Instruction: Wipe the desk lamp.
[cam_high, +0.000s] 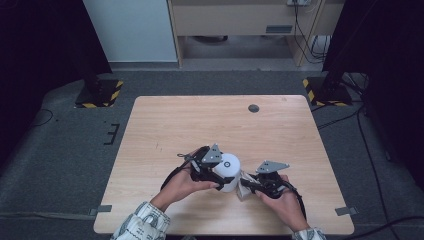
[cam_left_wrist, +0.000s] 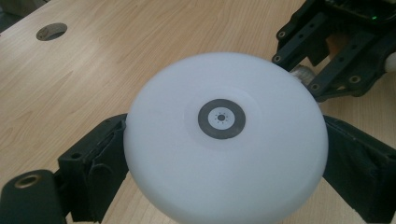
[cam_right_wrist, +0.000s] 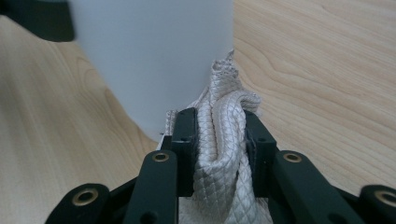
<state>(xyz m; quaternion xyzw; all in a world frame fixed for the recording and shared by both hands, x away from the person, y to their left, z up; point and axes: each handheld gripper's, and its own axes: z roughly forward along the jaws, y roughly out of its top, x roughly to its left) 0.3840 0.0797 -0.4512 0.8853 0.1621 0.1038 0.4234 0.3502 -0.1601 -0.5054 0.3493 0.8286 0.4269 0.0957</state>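
Observation:
A white round device (cam_high: 228, 171) with a small grey ring on its flat top (cam_left_wrist: 221, 118) stands near the table's front edge. My left gripper (cam_high: 221, 172) is shut on it, one black jaw on each side of its body (cam_left_wrist: 224, 144). A white braided cord (cam_right_wrist: 224, 144) is bunched and folded between the jaws of my right gripper (cam_right_wrist: 219, 135), which is shut on it right beside the device's white wall (cam_right_wrist: 154, 60). In the high view the right gripper (cam_high: 248, 184) sits just right of the device, with the cord (cam_high: 245, 186) pale between them.
The light wooden table (cam_high: 210, 120) has a round grommet hole (cam_high: 253, 108) near its far edge. Dark carpet surrounds the table, with cables on the right and black stands with yellow-striped bases at the back corners.

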